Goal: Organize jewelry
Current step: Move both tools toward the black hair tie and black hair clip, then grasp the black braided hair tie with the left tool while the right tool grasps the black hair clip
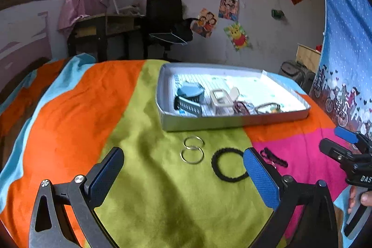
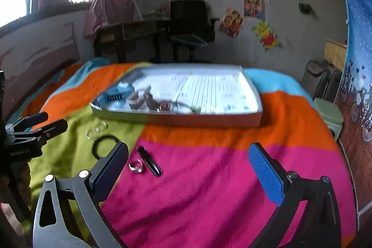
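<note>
So both tools are up over a bed with a loud striped blanket (image 1: 69,108), orange, green, pink and light blue. Starting on the left, the left tool (image 1: 183,169) is spread wide with nothing in it, hanging over the green stripe. Right between its fingers you can see two thin metal rings (image 1: 192,150) lying on the green, one overlapping the other. Just beside them to the right is a black hair tie (image 1: 229,164), partly hidden behind the blue pad of the left tool's right finger. Next over, on the pink stripe, there's a black hair clip (image 2: 148,160) and touching or nearly touching it a small silver ring (image 2: 136,166). Behind all that, further back on the bed, sits a shallow grey tray (image 1: 232,123) that already has a few bits in its near left part: a blue-grey comb-ish thing, a small clear box, some bracelets, though it's blurry in the right wrist view. The right tool (image 2: 188,164) is also wide apart and empty, over the pink stripe, right of the clip.
</note>
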`<state>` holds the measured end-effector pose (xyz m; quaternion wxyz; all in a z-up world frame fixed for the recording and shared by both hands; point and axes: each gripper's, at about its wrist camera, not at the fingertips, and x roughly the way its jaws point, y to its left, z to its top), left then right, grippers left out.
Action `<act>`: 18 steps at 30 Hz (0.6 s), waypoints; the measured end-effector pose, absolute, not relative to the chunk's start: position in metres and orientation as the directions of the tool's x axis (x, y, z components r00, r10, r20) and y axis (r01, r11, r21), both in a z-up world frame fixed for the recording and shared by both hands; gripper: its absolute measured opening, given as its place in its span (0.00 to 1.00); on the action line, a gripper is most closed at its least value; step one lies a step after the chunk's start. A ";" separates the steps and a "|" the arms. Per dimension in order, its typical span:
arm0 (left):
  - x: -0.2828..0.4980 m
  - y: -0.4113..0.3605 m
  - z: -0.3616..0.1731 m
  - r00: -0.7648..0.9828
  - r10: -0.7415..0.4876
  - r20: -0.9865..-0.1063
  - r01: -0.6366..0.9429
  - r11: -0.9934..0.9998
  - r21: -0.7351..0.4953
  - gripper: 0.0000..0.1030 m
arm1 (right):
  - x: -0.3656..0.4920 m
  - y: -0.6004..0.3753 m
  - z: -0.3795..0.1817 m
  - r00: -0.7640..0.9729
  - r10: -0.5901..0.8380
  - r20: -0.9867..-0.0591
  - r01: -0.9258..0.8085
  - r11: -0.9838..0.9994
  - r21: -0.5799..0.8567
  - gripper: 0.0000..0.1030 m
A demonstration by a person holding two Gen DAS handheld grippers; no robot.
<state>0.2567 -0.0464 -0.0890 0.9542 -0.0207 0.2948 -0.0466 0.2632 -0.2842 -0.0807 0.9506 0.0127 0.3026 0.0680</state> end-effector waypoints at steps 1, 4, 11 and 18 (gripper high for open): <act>0.258 -0.048 -0.091 0.816 -0.105 -0.568 0.084 0.994 -0.064 1.00 | 0.266 -0.285 -0.085 0.798 0.143 -0.586 -0.123 0.990 0.074 0.99; 0.262 -0.053 -0.096 0.799 -0.134 -0.586 0.116 0.991 -0.068 1.00 | 0.272 -0.286 -0.096 0.775 0.163 -0.611 -0.130 0.987 0.098 0.98; 0.267 -0.055 -0.103 0.763 -0.223 -0.607 0.189 0.975 -0.120 0.85 | 0.283 -0.280 -0.106 0.744 0.195 -0.639 -0.169 0.980 0.102 0.64; 0.271 -0.060 -0.114 0.713 -0.289 -0.638 0.243 0.956 -0.161 0.60 | 0.285 -0.267 -0.112 0.711 0.230 -0.665 -0.234 0.969 0.085 0.44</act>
